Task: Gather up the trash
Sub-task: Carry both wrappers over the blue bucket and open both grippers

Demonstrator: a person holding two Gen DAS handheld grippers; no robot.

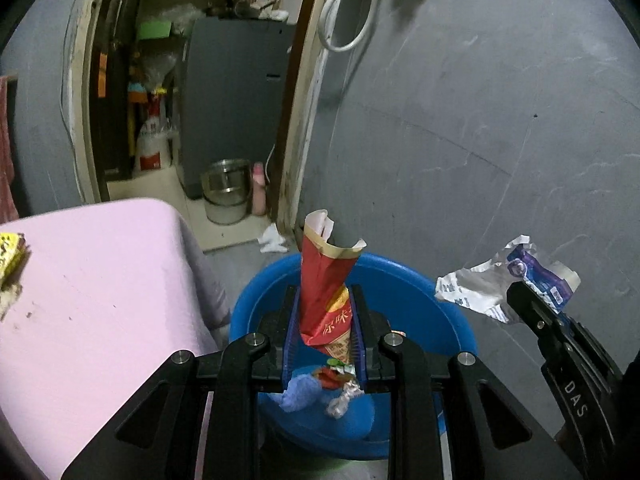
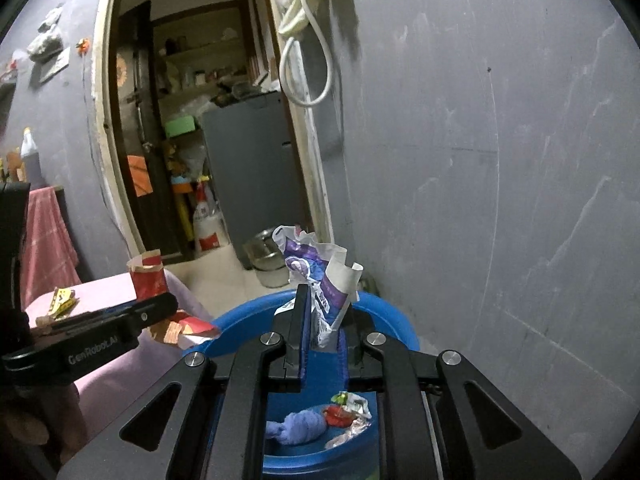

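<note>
The blue basin [image 1: 420, 300] already holds a blue cloth wad [image 2: 298, 426] and crumpled foil scraps [image 2: 352, 412]. Above the basin, the left gripper [image 1: 325, 320] pinches a red wrapper [image 1: 326, 280], and the right gripper [image 2: 324, 320] pinches a purple-and-white wrapper [image 2: 316, 276]; neither is released yet. A yellow wrapper [image 1: 10, 254] remains on the pink-covered table [image 1: 100, 300] beside the basin.

A basin [image 1: 432, 292] is standing on the floor, right of the table [image 1: 100, 280], before the wall [image 1: 480, 120]. Crumpled scraps [image 1: 320, 388] are lying in it. A packet [image 1: 10, 252] is lying at the table's left edge.
</note>
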